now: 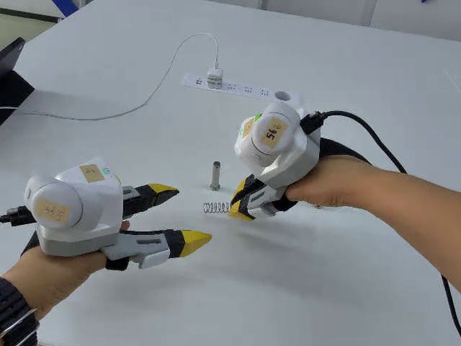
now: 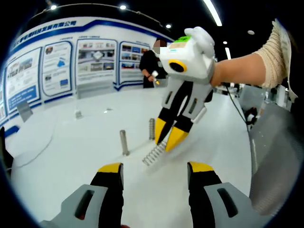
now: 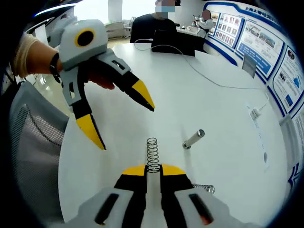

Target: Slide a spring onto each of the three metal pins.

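**Spring pinched, pin standing right next to it**

The right hand-held gripper point(image 1: 241, 207) has its jaws clamped on one end of a spring point(image 1: 215, 208). The rest of the coil pokes out past the yellow tips, low over the white surface point(image 1: 346, 274). The metal pin point(image 1: 215, 175) stands upright just beyond the spring, near it but not touching. The left hand-held gripper point(image 1: 180, 216) hangs off to the side with its jaws spread wide and empty, apart from both pin and spring.

Other stuff around: a second spring point(image 3: 203, 188) lies flat on the surface, just beside the right hand-held gripper's jaw. Farther back there's a white power strip point(image 1: 238, 88) with a white charger point(image 1: 215, 76) plugged in, and a thin cable point(image 1: 170, 70) loops away from it. A grey mesh chair point(image 3: 28, 142) sits at the surface's edge.

Blue-and-white display boards point(image 2: 97, 59) line the wall (the text on them is too small to read). A tan sticker point(image 1: 272, 132) on the right hand-held gripper has handwriting that looks like "95".
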### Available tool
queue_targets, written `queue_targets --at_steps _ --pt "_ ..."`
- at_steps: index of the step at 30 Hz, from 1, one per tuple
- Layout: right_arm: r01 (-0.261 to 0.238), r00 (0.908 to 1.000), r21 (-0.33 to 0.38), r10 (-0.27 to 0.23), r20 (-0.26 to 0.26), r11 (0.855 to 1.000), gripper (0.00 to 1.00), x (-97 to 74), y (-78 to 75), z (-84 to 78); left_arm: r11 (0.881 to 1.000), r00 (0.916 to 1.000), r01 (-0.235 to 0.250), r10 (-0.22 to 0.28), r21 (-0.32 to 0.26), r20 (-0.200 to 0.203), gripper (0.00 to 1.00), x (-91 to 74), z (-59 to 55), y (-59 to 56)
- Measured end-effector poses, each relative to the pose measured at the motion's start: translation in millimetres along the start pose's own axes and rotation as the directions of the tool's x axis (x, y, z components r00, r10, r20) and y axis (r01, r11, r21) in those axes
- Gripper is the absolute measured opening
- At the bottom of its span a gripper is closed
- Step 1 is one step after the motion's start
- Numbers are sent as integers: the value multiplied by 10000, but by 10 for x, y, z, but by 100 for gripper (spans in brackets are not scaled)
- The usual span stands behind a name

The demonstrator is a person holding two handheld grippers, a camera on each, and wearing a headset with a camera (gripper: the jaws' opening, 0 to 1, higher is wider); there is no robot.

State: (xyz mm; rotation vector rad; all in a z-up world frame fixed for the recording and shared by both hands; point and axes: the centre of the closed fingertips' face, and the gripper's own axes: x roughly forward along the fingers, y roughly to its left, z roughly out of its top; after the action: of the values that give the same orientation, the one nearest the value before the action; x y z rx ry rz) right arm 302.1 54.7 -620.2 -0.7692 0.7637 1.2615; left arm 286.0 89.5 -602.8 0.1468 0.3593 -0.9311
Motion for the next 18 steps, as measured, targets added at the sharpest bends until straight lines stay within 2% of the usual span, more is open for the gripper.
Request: queue_targets --at_steps 1,6,10,12,18 --pt "-209 9998 -35 209 -23 9998 11 -33 53 7 9998 10000 90 -89 188 -42 53 11 2 -24" --pt "-470 9988 -376 464 -175 9982 11 -98 171 17 9944 9989 404 -380 975 -265 46 46 2 -109" --pt "-648 9977 -473 637 -241 9968 11 -108 237 31 9895 9973 648 -596 1294 -432 39 63 -16 -171" --pt "-776 9966 -501 762 -304 9957 11 -104 275 29 9826 9965 717 -630 1712 -555 35 71 -31 -191" --pt "-1091 9936 -509 1074 -359 9927 11 -109 362 45 9687 9943 926 -778 2302 -724 25 91 -89 -213"
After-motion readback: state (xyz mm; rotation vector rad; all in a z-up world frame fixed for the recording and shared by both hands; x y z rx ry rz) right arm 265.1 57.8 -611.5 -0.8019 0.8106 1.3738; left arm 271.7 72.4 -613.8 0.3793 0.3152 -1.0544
